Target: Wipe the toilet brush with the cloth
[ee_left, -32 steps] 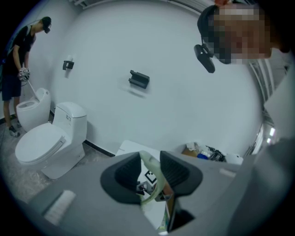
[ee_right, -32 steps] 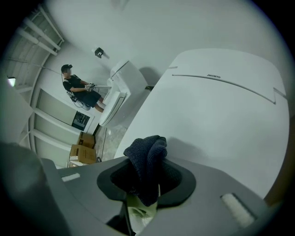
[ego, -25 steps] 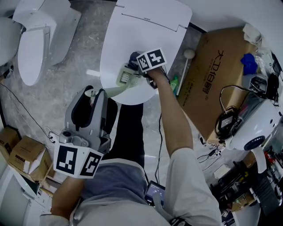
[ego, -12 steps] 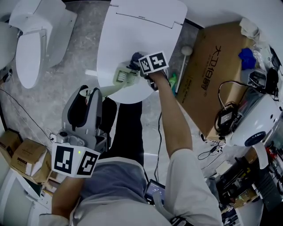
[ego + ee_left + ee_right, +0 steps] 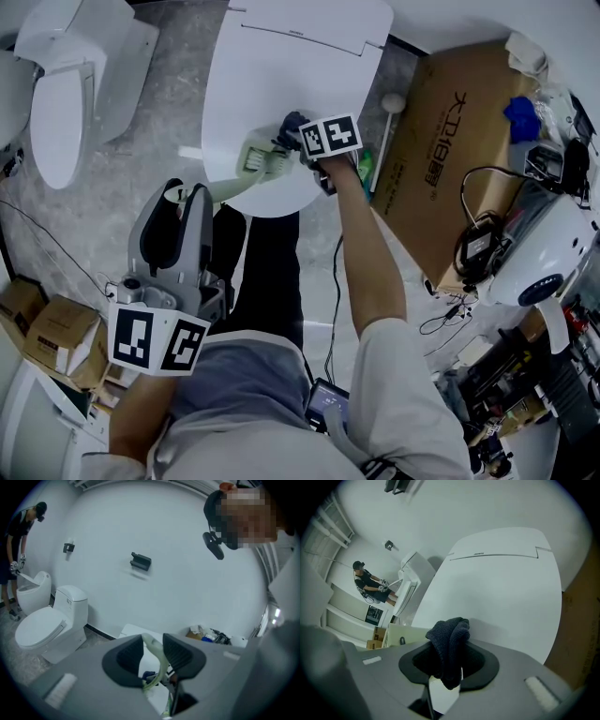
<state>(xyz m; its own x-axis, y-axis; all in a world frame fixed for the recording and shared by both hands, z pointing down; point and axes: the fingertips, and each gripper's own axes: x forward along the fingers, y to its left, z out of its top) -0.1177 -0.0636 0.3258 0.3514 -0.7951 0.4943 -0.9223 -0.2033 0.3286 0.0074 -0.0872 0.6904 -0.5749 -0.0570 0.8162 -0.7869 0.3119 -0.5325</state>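
Note:
The pale green toilet brush [image 5: 253,157] hangs over the closed white toilet lid [image 5: 309,66], its head with the bristles near the lid's front edge. My left gripper [image 5: 185,197] is shut on the brush's curved handle [image 5: 158,660], low at the left in the head view. My right gripper [image 5: 300,142], under its marker cube, is shut on a dark blue cloth [image 5: 449,641]. The cloth [image 5: 289,126] lies against the right side of the brush head. In the right gripper view the cloth bunches up between the jaws, and the pale brush head [image 5: 401,637] shows at its left.
A second toilet [image 5: 66,94] stands at the left. A big cardboard box [image 5: 459,150] lies right of the toilet, with a white long-handled tool [image 5: 386,127] in the gap. Cables and a white device [image 5: 539,267] crowd the right, small boxes [image 5: 47,328] the lower left. A person [image 5: 368,585] stands far off.
The brush head has slid a little to the left against the cloth, and the right gripper has edged slightly right. Both grips are unchanged.

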